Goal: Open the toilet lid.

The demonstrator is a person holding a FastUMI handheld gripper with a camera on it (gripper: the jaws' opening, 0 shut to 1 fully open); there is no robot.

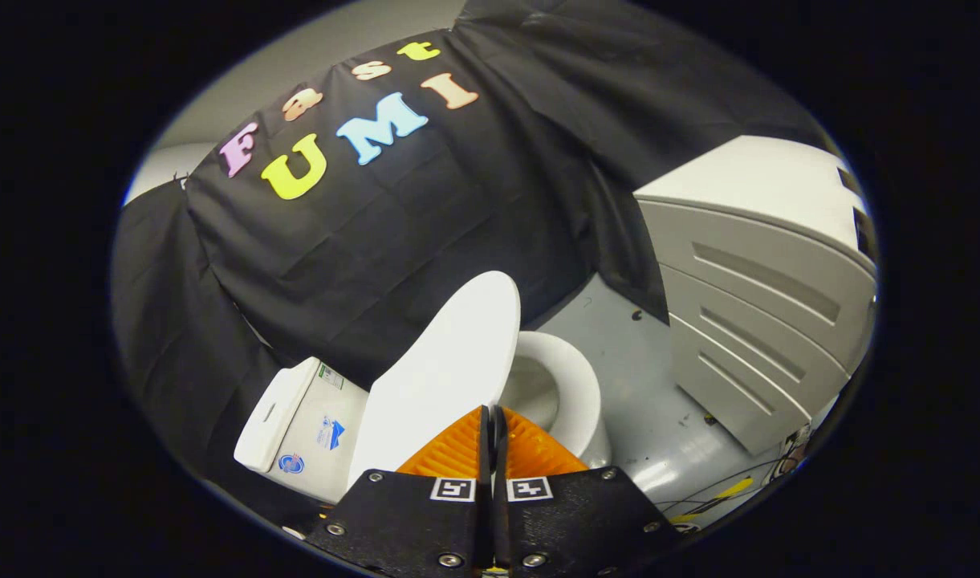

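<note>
Your fingers (492, 413) are pressing together with nothing between them, tips just near the smooth white plastic toilet lid (441, 365). That lid is standing raised over the white ceramic bowl (574, 385), leaning toward the tank (301, 421), so it looks opened.

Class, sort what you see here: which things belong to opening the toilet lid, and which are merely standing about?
Job in hand: toilet lid, raised; toilet bowl; cistern; gripper, fingers closed together, holding nothing.

Standing about: grey cabinet; cables on the floor.
</note>
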